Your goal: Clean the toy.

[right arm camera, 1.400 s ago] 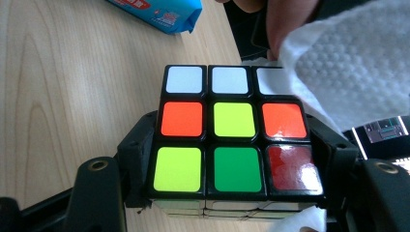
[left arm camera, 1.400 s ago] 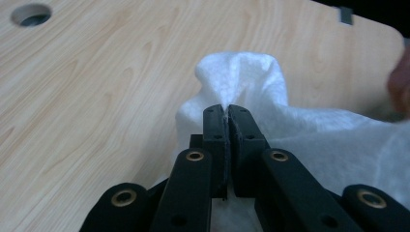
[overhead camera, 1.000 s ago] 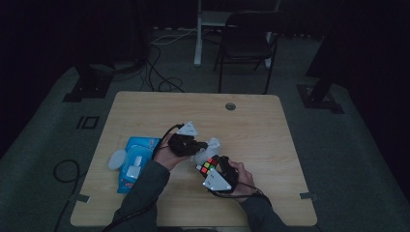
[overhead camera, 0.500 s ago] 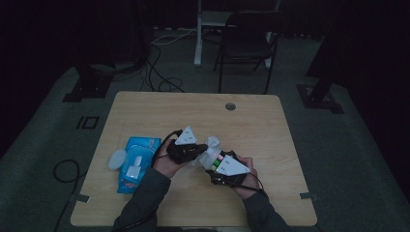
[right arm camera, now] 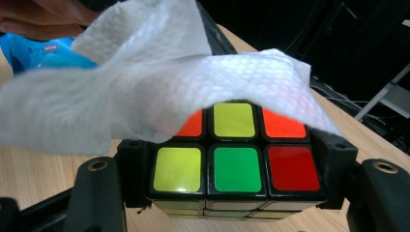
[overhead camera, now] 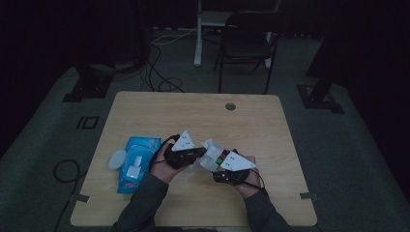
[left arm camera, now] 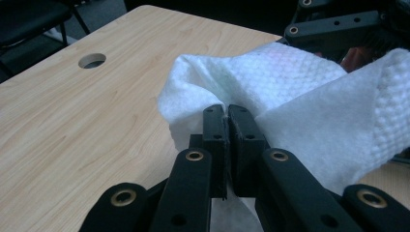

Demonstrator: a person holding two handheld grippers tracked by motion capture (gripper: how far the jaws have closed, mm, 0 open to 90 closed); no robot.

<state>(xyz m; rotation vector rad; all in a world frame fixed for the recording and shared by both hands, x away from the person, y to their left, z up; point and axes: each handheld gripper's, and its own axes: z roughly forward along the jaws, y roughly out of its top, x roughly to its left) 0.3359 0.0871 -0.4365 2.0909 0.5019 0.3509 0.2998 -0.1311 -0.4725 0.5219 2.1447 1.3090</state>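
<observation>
A colour puzzle cube [right arm camera: 232, 157] with yellow, green, red and orange stickers sits clamped between the jaws of my right gripper [right arm camera: 232, 169], shut on its two sides. A white wet wipe [right arm camera: 145, 82] lies draped over the cube's upper face. My left gripper [left arm camera: 227, 121] is shut on a fold of that wipe [left arm camera: 300, 101], whose loose end spreads to the right. In the high view the left gripper [overhead camera: 196, 153] and the right gripper [overhead camera: 223, 163] meet above the table's front middle, with the wipe [overhead camera: 210, 153] between them and the cube [overhead camera: 221, 160] just peeking out.
A blue pack of wet wipes [overhead camera: 135, 162] lies on the wooden table [overhead camera: 261, 130] at the left, with a white lid [overhead camera: 117, 158] beside it. A cable hole [overhead camera: 230, 106] sits near the far edge. A black chair [overhead camera: 249, 46] stands beyond the table.
The two grippers have come together. The left gripper has brought the wipe to the right, onto the cube held by the right gripper.
</observation>
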